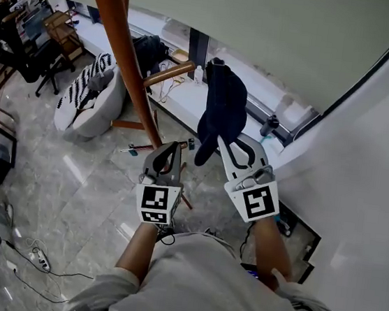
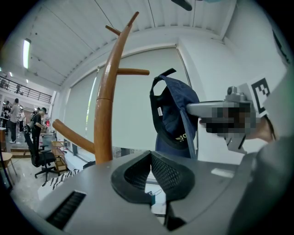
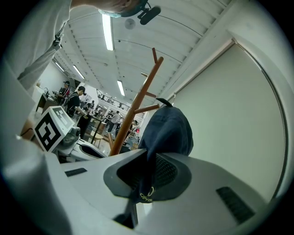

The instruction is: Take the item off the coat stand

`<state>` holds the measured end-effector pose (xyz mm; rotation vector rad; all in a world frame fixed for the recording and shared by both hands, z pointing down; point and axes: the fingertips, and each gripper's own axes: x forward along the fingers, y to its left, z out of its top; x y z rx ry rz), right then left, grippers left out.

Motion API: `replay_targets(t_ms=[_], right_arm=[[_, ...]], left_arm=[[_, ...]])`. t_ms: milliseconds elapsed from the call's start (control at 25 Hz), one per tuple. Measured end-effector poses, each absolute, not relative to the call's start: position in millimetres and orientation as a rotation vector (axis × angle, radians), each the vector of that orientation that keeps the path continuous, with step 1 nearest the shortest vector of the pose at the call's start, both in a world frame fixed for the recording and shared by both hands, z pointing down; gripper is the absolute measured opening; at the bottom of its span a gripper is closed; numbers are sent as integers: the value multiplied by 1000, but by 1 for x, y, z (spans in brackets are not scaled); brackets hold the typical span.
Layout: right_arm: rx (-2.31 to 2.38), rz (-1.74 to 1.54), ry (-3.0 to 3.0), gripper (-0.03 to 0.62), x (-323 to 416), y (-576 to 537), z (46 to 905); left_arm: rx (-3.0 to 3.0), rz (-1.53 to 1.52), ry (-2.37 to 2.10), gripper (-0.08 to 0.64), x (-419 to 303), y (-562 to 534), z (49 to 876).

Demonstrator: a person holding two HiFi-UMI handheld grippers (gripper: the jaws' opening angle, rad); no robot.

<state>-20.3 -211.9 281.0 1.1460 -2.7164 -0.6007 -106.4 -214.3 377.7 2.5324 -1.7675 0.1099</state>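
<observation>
The right gripper (image 3: 149, 158) has its jaws pinched on the lower edge of a dark navy cap (image 3: 167, 131). In the right gripper view, the fabric runs down between the two ribbed pads, and a bit of yellow lettering shows just below them. The rest of the cap rises above and beyond the jaw tips, its crown bulging to the right. In the head view, the cap (image 1: 223, 105) hangs from the tips of the right gripper (image 1: 222, 145), over the white window ledge (image 1: 187, 97). It is to the right of the wooden coat stand (image 1: 124, 44). The cap's top is near the end of one short peg, and a thin gap appears to separate them. In the left gripper view, the cap (image 2: 172, 114) is likewise on the right of the stand's curved pole (image 2: 104, 114). It is held out on the right gripper's grey finger (image 2: 195, 109), just beyond the tip of a level peg. The left gripper (image 2: 150, 153) has its pads pressed together at the tips with nothing between them. It points level, towards the stand and the cap, and the cap is well ahead of its jaws. In the head view, the left gripper (image 1: 171, 147) is just left of the right one, close by the pole.
</observation>
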Motion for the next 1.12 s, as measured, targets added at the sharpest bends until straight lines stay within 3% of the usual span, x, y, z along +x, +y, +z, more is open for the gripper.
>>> replay_targets(t_ms=[1120], right_arm=[[1906, 45, -2241, 26, 194, -178, 419]], left_arm=[[2816, 274, -1073, 11, 75, -223, 436]])
